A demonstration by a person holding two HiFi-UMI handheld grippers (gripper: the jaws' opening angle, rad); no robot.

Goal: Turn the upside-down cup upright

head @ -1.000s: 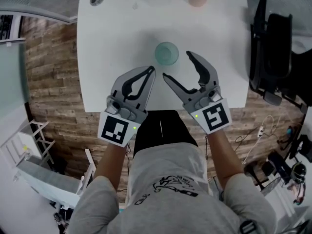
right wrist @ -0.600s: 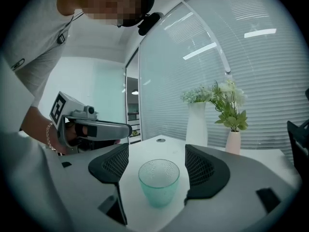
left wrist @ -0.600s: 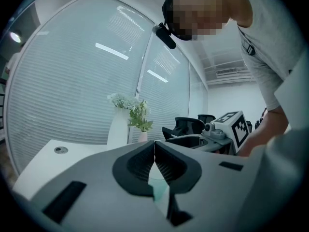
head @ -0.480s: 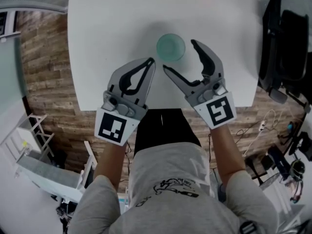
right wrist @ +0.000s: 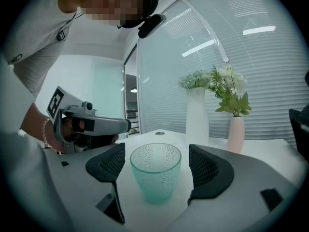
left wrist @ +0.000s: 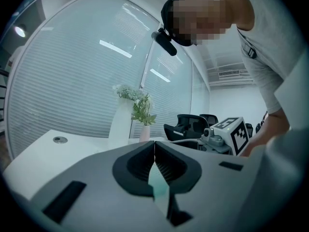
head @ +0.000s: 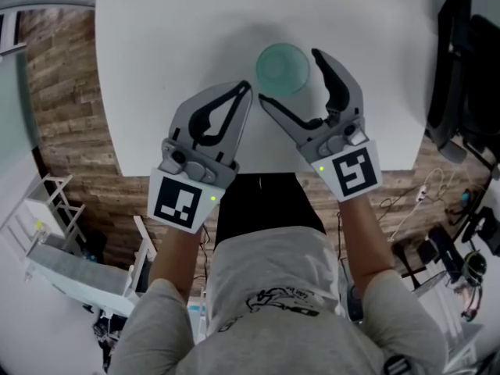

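Observation:
A teal dimpled glass cup [head: 283, 67] [right wrist: 155, 173] stands on the white table [head: 172, 53] with its wide rim up and its narrow end down. My right gripper [head: 289, 76] [right wrist: 157, 159] is open; its jaws have just been opening and now stand one on each side of the cup, with a gap to the glass on both sides. My left gripper [head: 248, 89] [left wrist: 154, 146] is shut with nothing held, just left of the cup and beside the right gripper. Through the left gripper's cutout a sliver of teal shows.
A tall white vase [right wrist: 196, 112] and a small pink vase [right wrist: 235, 132] with greenery stand at the table's far side. A black office chair [head: 461, 69] is at the right of the table. The table's near edge lies under both grippers.
Both grippers have sunk toward the table and closed in on the cup. The right jaws stand wider, and the cup now sits between them. The left jaws stayed shut.

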